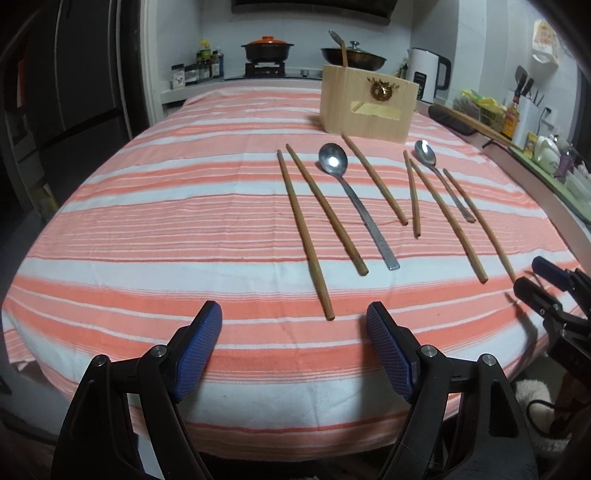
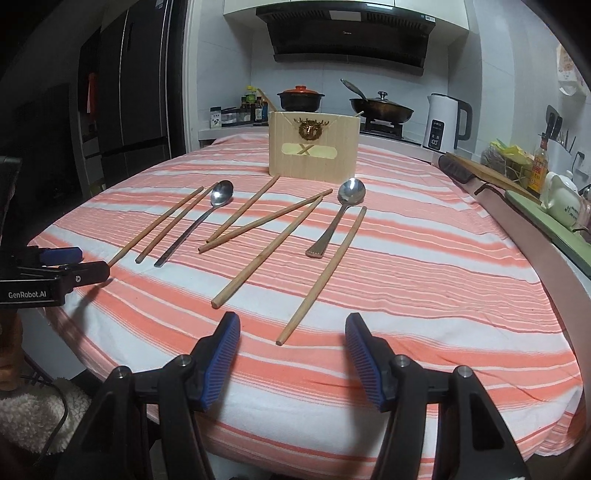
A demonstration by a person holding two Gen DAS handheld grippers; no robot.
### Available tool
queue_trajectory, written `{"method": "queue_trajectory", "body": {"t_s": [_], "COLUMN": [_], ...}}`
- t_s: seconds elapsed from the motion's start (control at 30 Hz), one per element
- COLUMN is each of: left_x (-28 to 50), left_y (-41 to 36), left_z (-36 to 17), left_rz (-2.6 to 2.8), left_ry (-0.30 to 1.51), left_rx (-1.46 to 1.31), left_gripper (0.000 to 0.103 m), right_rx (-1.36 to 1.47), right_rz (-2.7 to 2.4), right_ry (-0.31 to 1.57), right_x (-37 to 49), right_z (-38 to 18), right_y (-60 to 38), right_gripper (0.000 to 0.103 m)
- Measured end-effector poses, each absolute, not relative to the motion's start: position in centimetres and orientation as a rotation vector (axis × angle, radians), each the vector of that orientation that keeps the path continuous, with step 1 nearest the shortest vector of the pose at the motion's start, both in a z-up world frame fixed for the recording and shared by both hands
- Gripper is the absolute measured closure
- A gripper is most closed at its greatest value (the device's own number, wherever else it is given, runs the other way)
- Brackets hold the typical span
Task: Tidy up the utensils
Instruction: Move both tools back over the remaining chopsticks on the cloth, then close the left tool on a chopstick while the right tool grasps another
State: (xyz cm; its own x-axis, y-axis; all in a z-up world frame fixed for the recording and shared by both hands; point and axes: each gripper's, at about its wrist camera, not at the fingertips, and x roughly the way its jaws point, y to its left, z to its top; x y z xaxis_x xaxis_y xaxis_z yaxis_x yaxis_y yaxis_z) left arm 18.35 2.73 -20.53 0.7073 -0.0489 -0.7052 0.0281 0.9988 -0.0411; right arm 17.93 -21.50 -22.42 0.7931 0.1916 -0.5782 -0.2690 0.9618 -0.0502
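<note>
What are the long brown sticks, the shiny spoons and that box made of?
Long brown chopsticks: probably wood or bamboo, matte, faintly grained.
Shiny grey spoons: look like polished metal; the bowls mirror the light.
Pale tan upright box: seems wood or bamboo, with fine vertical lines.

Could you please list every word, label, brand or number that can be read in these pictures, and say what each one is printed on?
"GenRobot.AI": white letters on the black body of the left gripper, seen from the right wrist camera.
Kettle: a lit display on its front, too blurred to read.
Bottle: yellow label, too small to read.
Range hood: a small mark on its front, unreadable.
</note>
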Motion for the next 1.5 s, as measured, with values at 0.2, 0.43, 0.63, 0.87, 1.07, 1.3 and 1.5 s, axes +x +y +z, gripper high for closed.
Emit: {"method": "queue_trajectory", "body": {"t_s": [0.2, 0.43, 0.63, 0.87, 1.07, 1.3, 1.5], "left_x": [18.2, 17.8, 17.8, 17.8, 17.8, 18.0, 17.8], "left_y": [2.0, 1.8, 1.2, 0.7, 1.1, 1.0, 1.0], "left_z": [-21.0, -21.2, -21.0, -20.9, -20.9, -20.9, -20.9], "left_rz": [-0.025, -0.029, -0.061, -0.081, -0.068, -0.055, -0.042], "left_ry": [0.761, 0.74, 0.738, 0.728, 0.719, 0.714, 0.714], "left_rx": [0.012, 0.007, 0.016, 0.021, 0.005, 0.033, 0.039], "left_gripper": [0.023, 0.03, 0.052, 0.078, 0.098, 0.097, 0.093], "right_rx": [-0.15, -0.144, -0.145, -0.142, -0.107, -0.13, -0.141], "right_rz": [0.245, 0.244, 0.223, 0.218, 0.176, 0.153, 0.147], "right_ry": [0.63, 0.644, 0.64, 0.638, 0.64, 0.633, 0.621], "right_x": [18.6, 18.6, 18.8, 19.0, 19.3, 19.2, 19.1], "right_z": [-23.0, -23.6, -23.5, -23.5, -23.5, -23.6, -23.7], "right_y": [-20.9, -20.8, -20.8, -20.9, -22.3, -22.2, -22.1], "right_gripper": [0.049, 0.06, 0.078, 0.092, 0.095, 0.095, 0.094]}}
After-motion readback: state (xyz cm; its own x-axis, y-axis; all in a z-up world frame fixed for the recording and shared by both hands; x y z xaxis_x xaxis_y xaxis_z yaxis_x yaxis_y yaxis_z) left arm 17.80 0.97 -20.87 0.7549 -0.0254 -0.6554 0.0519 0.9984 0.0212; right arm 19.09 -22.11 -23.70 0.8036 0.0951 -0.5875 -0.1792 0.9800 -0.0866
